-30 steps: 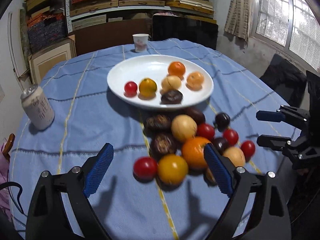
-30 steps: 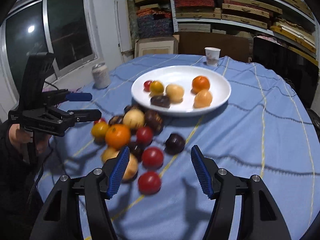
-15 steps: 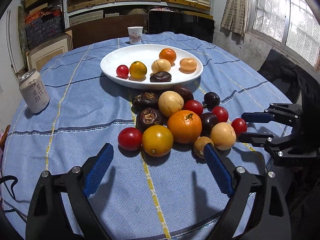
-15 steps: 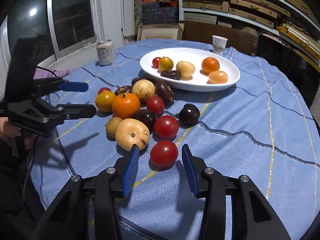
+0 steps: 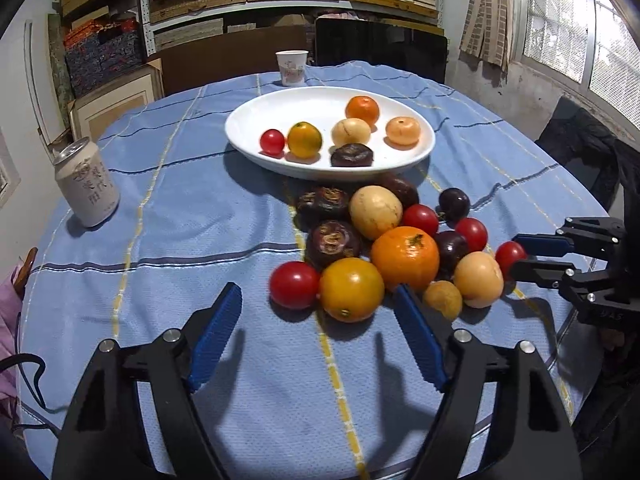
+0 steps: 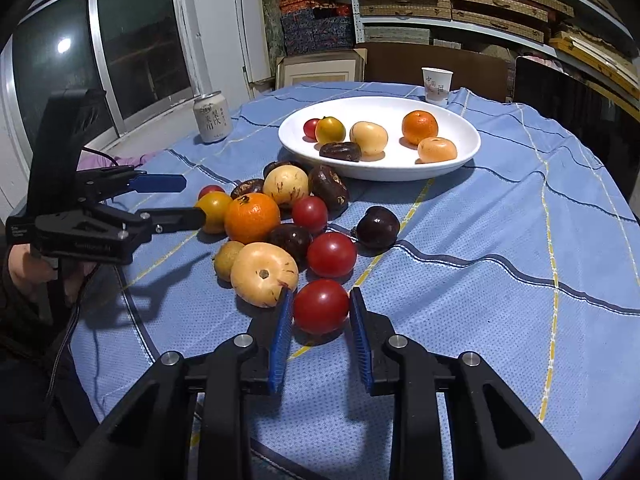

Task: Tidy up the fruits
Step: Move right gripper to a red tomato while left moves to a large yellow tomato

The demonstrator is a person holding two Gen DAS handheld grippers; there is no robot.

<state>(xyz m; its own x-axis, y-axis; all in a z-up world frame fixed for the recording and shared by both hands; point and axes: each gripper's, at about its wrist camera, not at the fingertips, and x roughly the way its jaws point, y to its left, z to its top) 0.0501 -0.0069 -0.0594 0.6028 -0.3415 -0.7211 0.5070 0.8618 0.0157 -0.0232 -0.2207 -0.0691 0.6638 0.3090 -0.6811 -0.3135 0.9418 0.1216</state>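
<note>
Right wrist view: the right gripper (image 6: 322, 306) has just closed its blue ribbed pads on a round red tomato (image 6: 320, 306) lying on the blue striped tablecloth (image 6: 500, 280), nearest of the loose fruit before the white oval plate (image 6: 464, 152). The left gripper (image 5: 320, 300), jaws just narrowed but still wide, holds nothing, with a yellow-orange round fruit (image 5: 351, 289) just ahead.

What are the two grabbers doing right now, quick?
Left gripper: open, jaws just been closing, a yellow tomato just ahead, not gripped.
Right gripper: shut on the nearest red tomato, jaws just closed.
</note>
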